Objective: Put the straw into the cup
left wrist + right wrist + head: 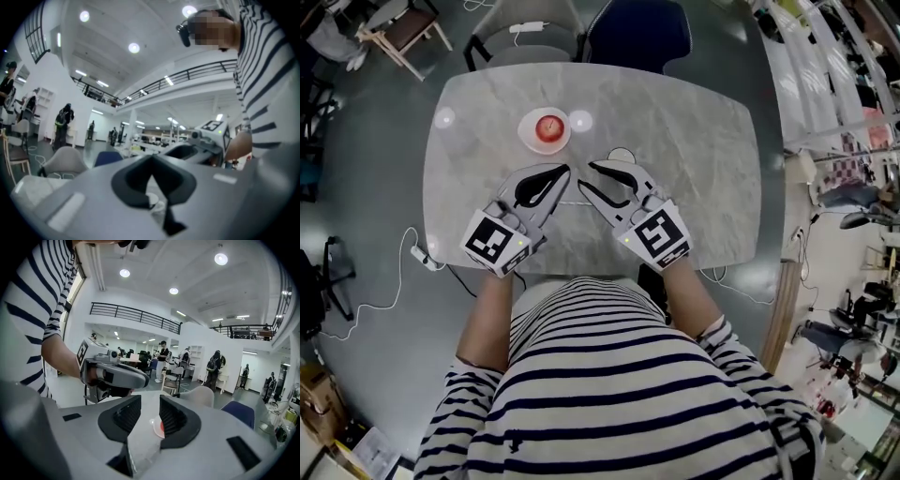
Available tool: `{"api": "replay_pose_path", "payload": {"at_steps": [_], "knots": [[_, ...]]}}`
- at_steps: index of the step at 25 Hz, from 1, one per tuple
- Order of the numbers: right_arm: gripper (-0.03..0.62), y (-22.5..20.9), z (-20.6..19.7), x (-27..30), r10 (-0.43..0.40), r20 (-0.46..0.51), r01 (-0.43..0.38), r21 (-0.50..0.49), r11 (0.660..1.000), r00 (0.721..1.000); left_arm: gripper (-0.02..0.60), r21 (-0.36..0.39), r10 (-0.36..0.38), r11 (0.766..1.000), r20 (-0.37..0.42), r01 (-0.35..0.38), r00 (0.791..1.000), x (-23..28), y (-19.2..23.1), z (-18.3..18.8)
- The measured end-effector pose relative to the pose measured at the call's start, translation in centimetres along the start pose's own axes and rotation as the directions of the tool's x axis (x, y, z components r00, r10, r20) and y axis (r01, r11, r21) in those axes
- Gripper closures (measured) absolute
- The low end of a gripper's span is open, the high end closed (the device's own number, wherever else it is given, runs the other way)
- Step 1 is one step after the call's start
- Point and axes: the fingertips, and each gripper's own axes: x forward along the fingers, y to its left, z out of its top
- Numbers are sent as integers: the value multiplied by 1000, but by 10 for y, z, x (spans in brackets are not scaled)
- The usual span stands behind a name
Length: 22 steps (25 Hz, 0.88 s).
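On the marble table (pixel 694 150), a thin pale straw (pixel 569 202) seems to lie between my two grippers. A round clear cup (pixel 622 155) stands just behind the right one, partly hidden by it. My left gripper (pixel 562 172) hovers over the near middle of the table, its jaw tips touching and nothing seen in them; the left gripper view (pixel 152 161) shows the same. My right gripper (pixel 587 176) sits close beside it, its jaws apart and empty (pixel 150 404).
A white plate with a red apple (pixel 548 128) sits behind the grippers, and shows far off between the right jaws (pixel 159 427). Two clear round objects (pixel 580 120) (pixel 444 118) stand on the table. Chairs (pixel 637 33) stand at the far edge. A cable (pixel 394 281) lies on the floor.
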Motion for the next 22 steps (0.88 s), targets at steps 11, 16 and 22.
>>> {"api": "replay_pose_path", "payload": {"at_steps": [11,16,22], "knots": [[480,37,-23,72,132,-156,-143,-57,988,979,575,-40,90,995,-18,-91,996,-45,51,-23],[474,41,-38,85,192,-227,-209,-56,976,955,574,-53,111,992,-39,-113,993,-47,59,-29],[461,61,-55,115,247,-302,-280,-68,958,921,575,-65,123,990,-55,-127,991,-68,77,-36]]}}
